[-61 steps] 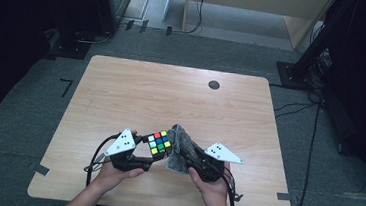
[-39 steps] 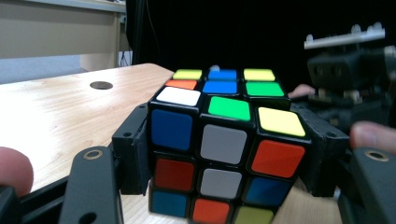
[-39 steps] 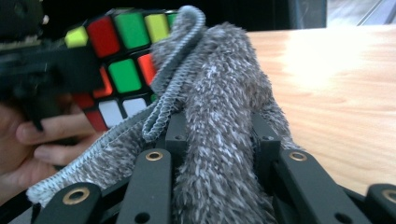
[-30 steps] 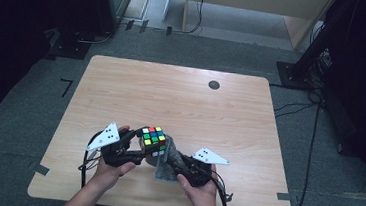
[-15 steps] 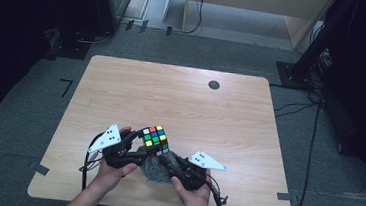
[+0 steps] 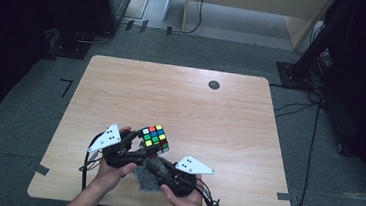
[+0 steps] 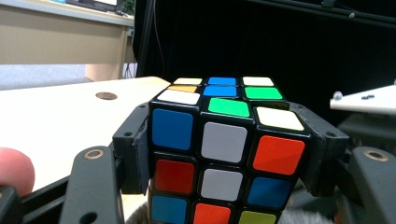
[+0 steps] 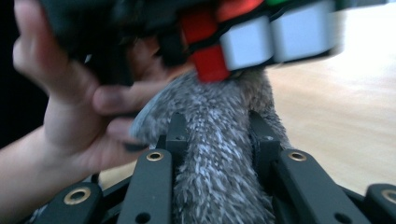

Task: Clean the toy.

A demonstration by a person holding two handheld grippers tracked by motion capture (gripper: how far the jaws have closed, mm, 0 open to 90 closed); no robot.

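1. Seen from above, a person stands at the bottom edge of the frame at a pale wooden table (image 6: 181, 103) and works low and left of centre, a pair of tongs in each hand.

2. The work appears to be wiping a puzzle cube (image 6: 154, 139) with a grey fuzzy cloth (image 6: 145, 178). It looks to be mid-way: the cube is lifted off the table and the cloth is pressed up against its underside, so wiping is under way. How many faces are already wiped cannot be told, and neither thing has been set down.

3. Left tongs (image 6: 134, 149): closed on the cube. In the left gripper view the two black jaws press the cube (image 7: 224, 149) from either side, at the centre of the frame, with coloured squares facing the camera and grey fluff just below it at the bottom edge.

4. Right tongs (image 6: 153, 166): drawn in narrow and clamped on the cloth. In the right gripper view the cloth (image 8: 219, 154) is bunched between the jaws at lower centre and rises to touch the cube's bottom edge (image 8: 261, 42) at the top of the frame, which is blurred.

5. The left hand (image 8: 79, 102) sits at the left of that view, just beside the cloth.

6. A small dark round cap (image 6: 214, 84) lies in the table's upper right, well apart from the work.
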